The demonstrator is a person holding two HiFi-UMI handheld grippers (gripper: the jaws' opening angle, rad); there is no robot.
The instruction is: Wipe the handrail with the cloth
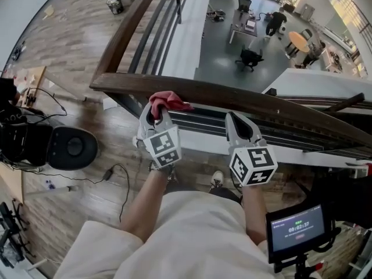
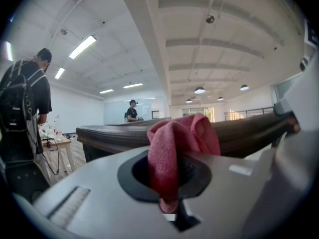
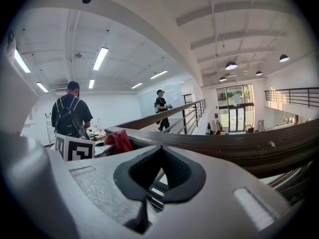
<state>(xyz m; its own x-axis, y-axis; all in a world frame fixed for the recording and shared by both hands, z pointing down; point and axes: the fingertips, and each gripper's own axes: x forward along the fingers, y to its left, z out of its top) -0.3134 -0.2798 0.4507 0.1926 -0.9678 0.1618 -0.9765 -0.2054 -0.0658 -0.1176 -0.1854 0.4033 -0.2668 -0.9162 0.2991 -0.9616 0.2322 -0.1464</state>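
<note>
Head view, entry one: red cloth (image 1: 168, 102), bunched, sitting at the near edge of the dark wooden handrail (image 1: 250, 100) and appearing to be touching it. The left gripper (image 1: 156, 118) is holding it. Left gripper view is showing that gripper's jaws clamping the cloth, with a fold standing up between them in front of the rail.

Entry two: the handrail is running across the frame from left to right, and a second length is leading away from the corner at the left.

Entry three: the right gripper (image 1: 239, 125) is hovering just beside the rail, to the right of the cloth and apart from it. Its jaws are pressing together with nothing between them.

Surroundings: a black round seat (image 1: 72, 147) is resting on the wooden floor (image 1: 70, 39) at the left. A small screen (image 1: 296, 228) is glowing at the lower right. Desks (image 1: 247, 28) are standing on the level below. A person (image 2: 25, 108) wearing a backpack is standing at a table (image 2: 57, 142).
</note>
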